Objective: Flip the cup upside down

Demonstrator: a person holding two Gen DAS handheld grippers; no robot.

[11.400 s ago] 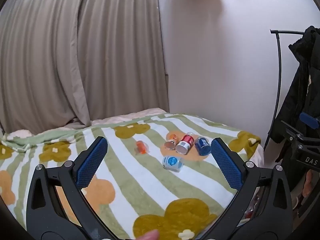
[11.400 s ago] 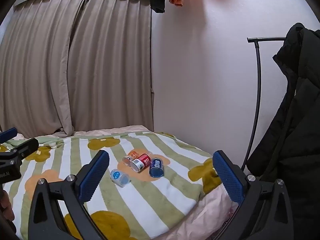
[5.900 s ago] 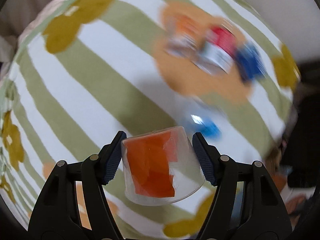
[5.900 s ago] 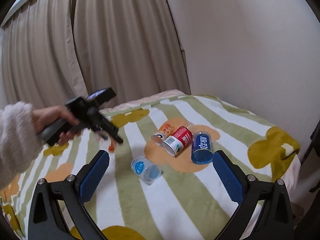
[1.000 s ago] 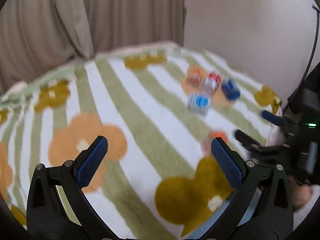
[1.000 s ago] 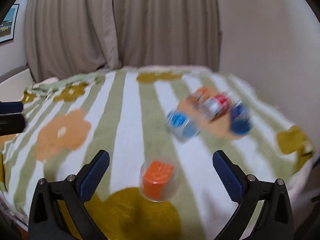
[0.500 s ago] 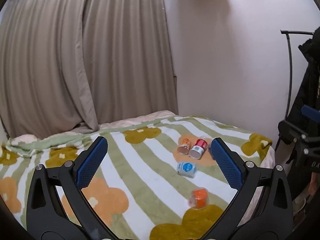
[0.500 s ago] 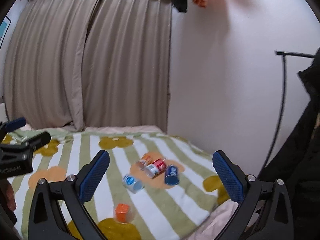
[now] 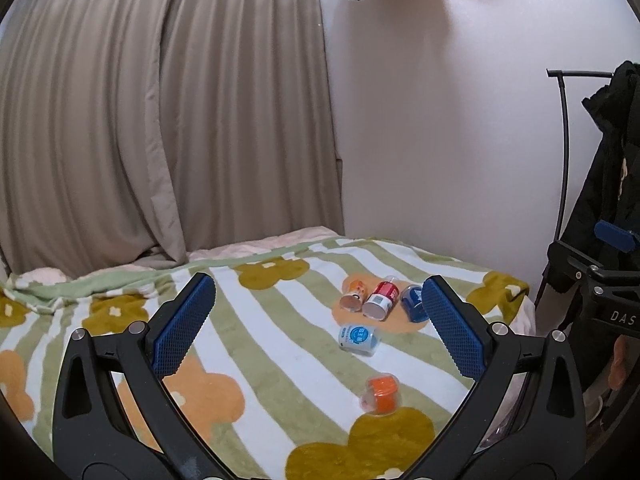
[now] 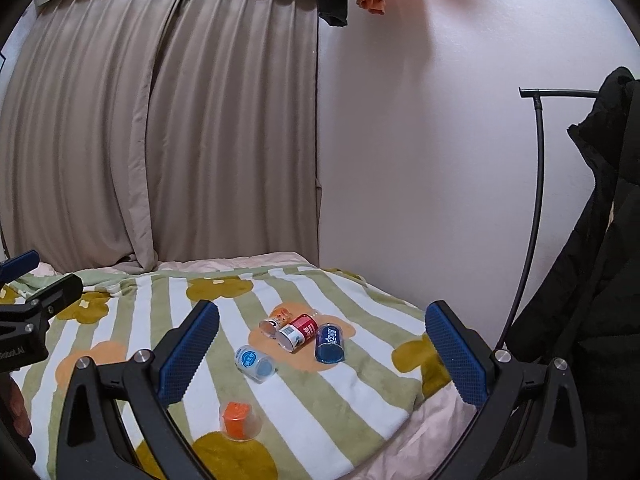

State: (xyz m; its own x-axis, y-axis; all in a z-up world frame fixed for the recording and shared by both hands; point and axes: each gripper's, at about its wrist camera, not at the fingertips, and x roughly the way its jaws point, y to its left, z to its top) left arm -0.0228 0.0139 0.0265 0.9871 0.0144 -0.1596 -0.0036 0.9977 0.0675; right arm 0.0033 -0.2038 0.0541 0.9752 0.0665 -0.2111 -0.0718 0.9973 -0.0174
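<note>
A clear plastic cup with an orange insert (image 9: 380, 394) stands upside down, wide rim on the striped flower blanket (image 9: 256, 360), near the front edge; it also shows in the right wrist view (image 10: 239, 420). My left gripper (image 9: 318, 326) is open and empty, held well back above the bed. My right gripper (image 10: 322, 354) is open and empty too, also far from the cup. The left gripper's body (image 10: 28, 320) shows at the left of the right wrist view.
Further back lie a light blue cup (image 10: 255, 363), an orange cup (image 10: 276, 322), a red cup (image 10: 298, 332) and a dark blue cup (image 10: 330, 343) on their sides. Curtains (image 10: 160, 140) hang behind the bed. A rack with a black coat (image 10: 592, 280) stands right.
Both grippers have pulled slightly further back and steadied. The orange cup stays upside down on the blanket where it was set down.
</note>
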